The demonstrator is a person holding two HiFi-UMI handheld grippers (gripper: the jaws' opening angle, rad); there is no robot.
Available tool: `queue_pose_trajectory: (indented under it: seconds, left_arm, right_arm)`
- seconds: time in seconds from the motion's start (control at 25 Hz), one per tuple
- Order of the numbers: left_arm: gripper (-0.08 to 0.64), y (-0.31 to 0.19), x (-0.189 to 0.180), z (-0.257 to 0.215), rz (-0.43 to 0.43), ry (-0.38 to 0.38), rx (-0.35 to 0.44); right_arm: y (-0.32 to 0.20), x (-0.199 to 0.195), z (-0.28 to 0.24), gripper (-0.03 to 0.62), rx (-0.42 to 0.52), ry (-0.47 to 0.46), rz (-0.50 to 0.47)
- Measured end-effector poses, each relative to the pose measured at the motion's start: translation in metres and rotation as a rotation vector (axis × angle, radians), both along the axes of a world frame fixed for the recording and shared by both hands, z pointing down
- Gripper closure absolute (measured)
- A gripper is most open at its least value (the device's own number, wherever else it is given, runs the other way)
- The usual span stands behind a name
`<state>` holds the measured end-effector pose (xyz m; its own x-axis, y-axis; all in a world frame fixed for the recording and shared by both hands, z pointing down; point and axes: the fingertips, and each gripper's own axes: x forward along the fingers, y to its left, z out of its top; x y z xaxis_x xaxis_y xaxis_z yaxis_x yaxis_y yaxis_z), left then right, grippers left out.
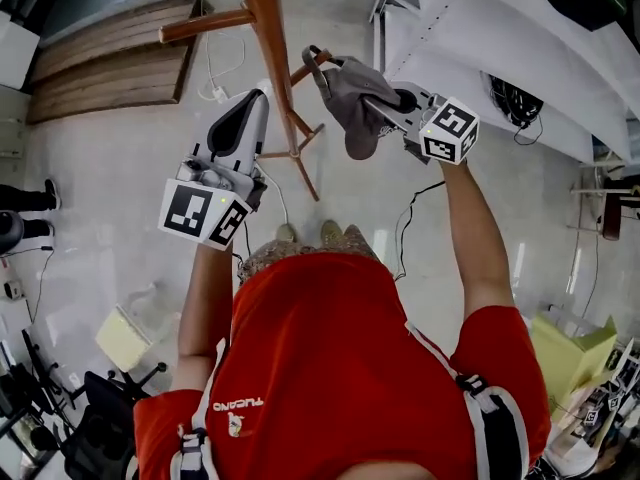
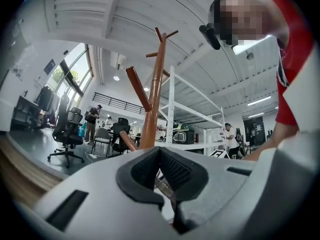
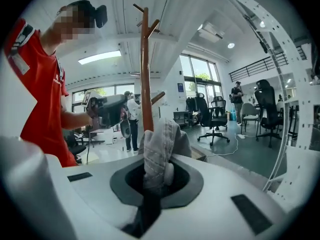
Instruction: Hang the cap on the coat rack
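Observation:
The wooden coat rack (image 1: 268,28) stands in front of me, its pole (image 3: 146,74) rising just behind the cap in the right gripper view. My right gripper (image 1: 388,103) is shut on a grey cap (image 1: 352,93), whose bunched fabric (image 3: 160,149) sticks up from between the jaws. The cap hangs right of the pole, and its back strap lies close to a short peg (image 1: 305,70); I cannot tell whether they touch. My left gripper (image 1: 248,108) hovers left of the pole, shut and holding nothing. Its closed pads (image 2: 172,171) point at the rack (image 2: 151,114).
White metal shelving (image 1: 480,28) runs along the right. A wooden platform (image 1: 110,58) lies at the far left, with cables (image 1: 215,88) on the floor by the rack's base. Office chairs (image 1: 95,433) and a yellow box (image 1: 570,353) stand behind me. People stand in the background.

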<state>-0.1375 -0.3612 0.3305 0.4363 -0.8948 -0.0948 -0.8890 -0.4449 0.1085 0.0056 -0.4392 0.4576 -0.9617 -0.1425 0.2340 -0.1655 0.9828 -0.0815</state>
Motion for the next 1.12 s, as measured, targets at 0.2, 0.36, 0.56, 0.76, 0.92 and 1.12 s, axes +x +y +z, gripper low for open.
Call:
queue_pose_trajectory:
  seconds: [0.2,0.36,0.56,0.76,0.92,1.12]
  left_arm:
    - [0.552,-0.004,0.001,0.006,-0.061,-0.006,-0.022]
    - [0.552,-0.006,0.001,0.015,-0.098,-0.01,-0.049]
    - [0.552,-0.008,0.0,0.026,-0.124,-0.015,-0.079]
    - [0.552,-0.006,-0.003,0.033,-0.122,-0.024,-0.103]
    - [0.552,-0.005,-0.006,0.032,-0.108,-0.03,-0.105]
    - [0.552,-0.007,-0.006,0.031,-0.079,-0.024,-0.097]
  right_arm:
    - [-0.005,-0.017,0.026,0.561,0.02,0.042,-0.063]
    - [-0.01,-0.029,0.05,0.56,0.007,0.037,-0.049]
    - [-0.016,-0.041,0.073,0.541,-0.011,0.038,0.005]
    - [-0.015,-0.053,0.09,0.425,-0.043,0.063,0.04]
    - [-0.018,-0.047,0.094,0.359,-0.011,0.094,0.095]
    - [-0.022,-0.03,0.076,0.35,0.047,0.081,0.179]
